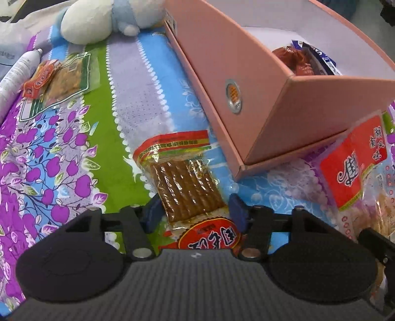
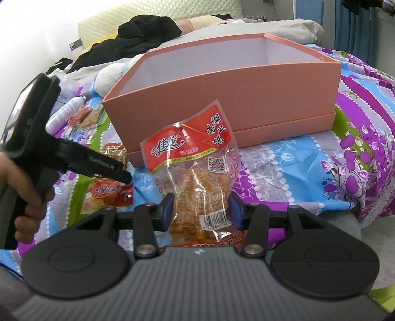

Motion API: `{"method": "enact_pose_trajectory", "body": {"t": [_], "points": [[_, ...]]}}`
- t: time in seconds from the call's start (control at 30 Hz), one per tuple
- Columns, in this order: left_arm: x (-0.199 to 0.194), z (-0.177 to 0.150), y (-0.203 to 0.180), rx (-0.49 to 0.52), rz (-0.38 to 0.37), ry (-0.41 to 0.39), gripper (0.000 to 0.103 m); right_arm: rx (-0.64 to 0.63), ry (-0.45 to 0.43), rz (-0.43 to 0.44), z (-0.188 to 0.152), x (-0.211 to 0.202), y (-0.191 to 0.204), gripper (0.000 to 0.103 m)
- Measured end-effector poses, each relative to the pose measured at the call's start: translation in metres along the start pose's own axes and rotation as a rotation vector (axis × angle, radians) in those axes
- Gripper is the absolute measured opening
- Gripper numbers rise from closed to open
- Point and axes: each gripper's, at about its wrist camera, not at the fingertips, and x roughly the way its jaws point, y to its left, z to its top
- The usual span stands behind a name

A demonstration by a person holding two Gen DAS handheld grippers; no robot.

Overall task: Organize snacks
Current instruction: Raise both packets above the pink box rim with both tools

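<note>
My left gripper (image 1: 195,212) is open around a clear snack pack of brown strips with a red label (image 1: 185,187); the pack lies flat on the bedspread beside the pink box (image 1: 271,123). The left gripper also shows in the right wrist view (image 2: 123,174) over that same pack (image 2: 108,192). My right gripper (image 2: 201,210) is shut on a clear spicy-strip pack with a red label (image 2: 195,158), held upright in front of the pink box (image 2: 222,98). That pack also shows in the left wrist view (image 1: 355,168). Several snacks (image 1: 301,59) lie inside the box.
Another snack pack (image 1: 59,81) lies at the far left of the bedspread next to a white bottle (image 1: 22,66). A white and blue plush toy (image 1: 98,19) lies behind it. Dark clothes (image 2: 138,42) and pillows are piled beyond the box.
</note>
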Motion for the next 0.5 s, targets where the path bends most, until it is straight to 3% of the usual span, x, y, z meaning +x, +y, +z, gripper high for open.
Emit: {"method": "enact_pose_trajectory", "body": {"t": [0.17, 0.4, 0.5], "points": [[-0.011, -0.004, 0.007, -0.015, -0.034, -0.017, 0.053, -0.012, -0.007, -0.001, 0.001, -0.002, 0.000, 0.049], [-0.038, -0.008, 0.023, -0.087, -0.089, -0.056, 0.026, -0.021, -0.026, 0.000, 0.007, -0.007, 0.000, 0.049], [-0.045, -0.009, 0.027, -0.103, -0.103, -0.071, 0.021, -0.029, -0.035, 0.004, 0.008, -0.010, 0.003, 0.049]]}}
